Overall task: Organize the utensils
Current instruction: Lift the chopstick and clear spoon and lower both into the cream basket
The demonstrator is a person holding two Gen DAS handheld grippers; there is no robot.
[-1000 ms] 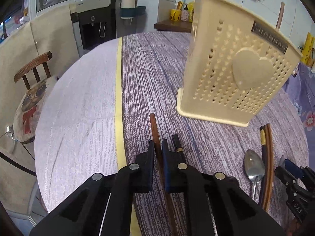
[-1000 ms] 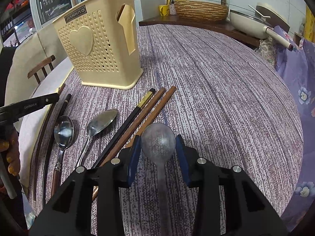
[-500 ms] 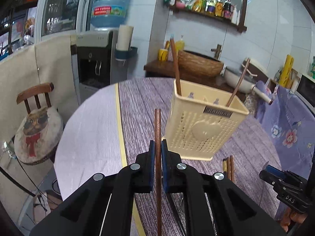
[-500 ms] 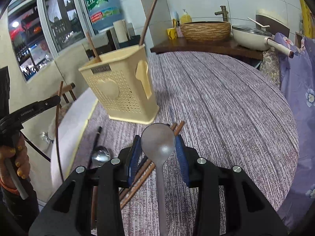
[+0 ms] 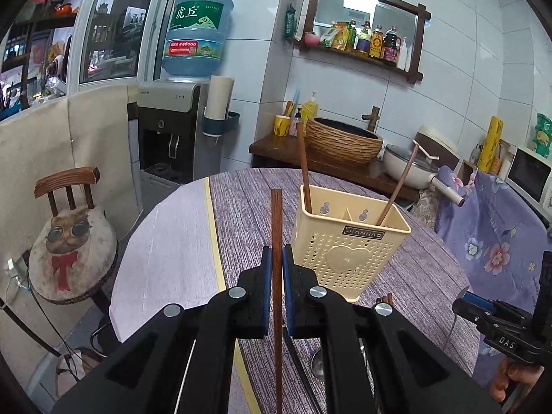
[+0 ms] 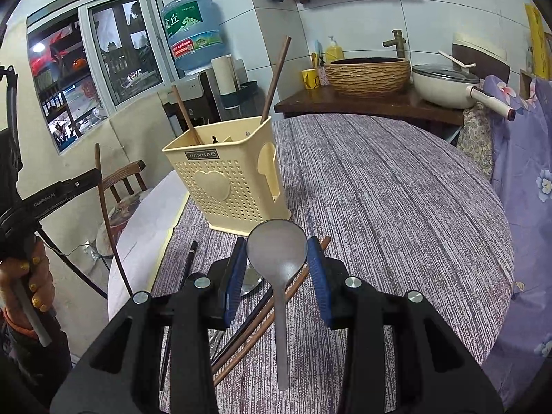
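A cream perforated utensil basket point(image 5: 348, 245) point(image 6: 227, 179) stands on the round table with two brown chopsticks point(image 5: 304, 165) leaning out of it. My left gripper point(image 5: 275, 258) is shut on a brown chopstick point(image 5: 276, 227), held upright above the table, left of the basket. It also shows in the right wrist view point(image 6: 103, 203). My right gripper point(image 6: 277, 258) is shut on a steel spoon point(image 6: 277, 252), bowl up, lifted in front of the basket. More chopsticks point(image 6: 262, 317) and a spoon point(image 6: 250, 283) lie on the table below it.
The table point(image 6: 396, 189) has a purple striped cloth and a pale left part. A wooden chair point(image 5: 69, 227) stands at the left. A counter with a woven basin point(image 5: 345, 138) and a pan point(image 6: 445, 82) is behind. A flowered cloth point(image 5: 500, 234) hangs at the right.
Both grippers have risen from the table, the left lifting the brown chopstick and the right lifting the spoon. The basket now appears farther and lower.
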